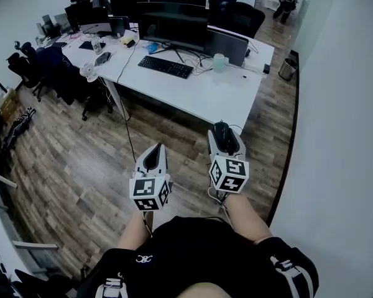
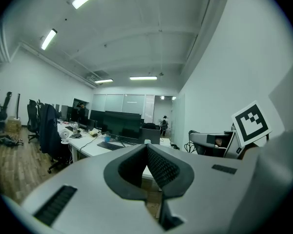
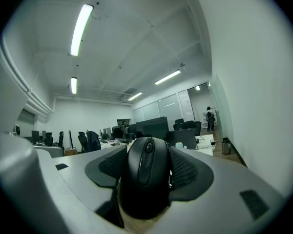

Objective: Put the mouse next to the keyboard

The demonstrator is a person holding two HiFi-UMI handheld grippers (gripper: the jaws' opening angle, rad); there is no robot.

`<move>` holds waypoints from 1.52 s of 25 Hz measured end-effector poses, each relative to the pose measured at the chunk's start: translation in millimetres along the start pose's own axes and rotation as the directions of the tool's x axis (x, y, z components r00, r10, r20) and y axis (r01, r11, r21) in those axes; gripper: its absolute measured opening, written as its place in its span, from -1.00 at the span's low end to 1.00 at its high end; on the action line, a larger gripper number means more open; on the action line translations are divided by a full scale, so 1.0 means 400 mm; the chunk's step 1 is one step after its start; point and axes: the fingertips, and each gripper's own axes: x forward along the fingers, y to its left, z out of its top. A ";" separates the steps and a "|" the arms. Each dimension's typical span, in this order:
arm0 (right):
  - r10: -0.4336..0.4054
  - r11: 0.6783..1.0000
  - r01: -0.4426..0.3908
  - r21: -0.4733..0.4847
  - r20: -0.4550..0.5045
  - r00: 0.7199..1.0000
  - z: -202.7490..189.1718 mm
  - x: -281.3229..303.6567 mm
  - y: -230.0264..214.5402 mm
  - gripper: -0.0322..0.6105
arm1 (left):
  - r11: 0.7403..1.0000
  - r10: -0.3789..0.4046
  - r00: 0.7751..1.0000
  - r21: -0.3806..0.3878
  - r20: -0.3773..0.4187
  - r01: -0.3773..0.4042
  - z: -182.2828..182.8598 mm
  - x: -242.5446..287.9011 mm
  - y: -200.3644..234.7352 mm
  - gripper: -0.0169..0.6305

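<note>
The right gripper (image 1: 222,131) is pinching the mouse (image 1: 222,131). Its two jaws are pressing against the mouse's left and right flanks, and the mouse's front end is pointing away from the person, towards the white desk (image 1: 217,98). In the right gripper view the mouse is filling the gap between the jaws completely. Its scroll wheel is facing up and its body is sitting deep between the dark pads (image 3: 186,169).

The left gripper (image 1: 156,151) is holding nothing. Its jaws are pressed together, with the tips meeting in a point and no object between them.

Both grippers are hanging on the near side of the desk, over the wood-plank floor (image 1: 74,160) and well apart from the desk's front edge. The right gripper is sitting nearer the desk than the left one.

The mouse is black, smooth and domed, with a narrow centre groove. The jaw pads are showing a ribbed, dark rubber-like texture, while the gripper shells are showing a plain grey matte finish. Each gripper is carrying a white cube (image 1: 229,174) printed with black square markers.

The keyboard (image 1: 165,66) is lying on the desk top, in front of a wide dark monitor (image 1: 173,25). It is black, flat and rectangular. A pale, rounded container (image 1: 219,61) is standing on the desk to the right of the keyboard. The desk top is white, flat and smooth.
</note>
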 end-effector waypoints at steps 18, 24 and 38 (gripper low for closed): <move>-0.029 1.000 0.029 0.003 0.011 1.000 -0.047 0.167 0.176 0.01 | 0.999 -0.047 0.999 0.003 -0.004 0.047 -0.017 0.069 0.233 -0.91; -0.023 1.000 0.023 0.008 0.015 1.000 -0.040 0.259 0.163 0.01 | 0.999 -0.033 0.999 -0.001 -0.005 0.033 -0.013 0.147 0.278 -0.91; 0.006 0.999 -0.007 0.036 0.005 1.000 0.018 0.653 -0.015 0.01 | 0.999 -0.006 1.000 0.031 -0.025 0.007 0.047 0.560 0.307 -0.91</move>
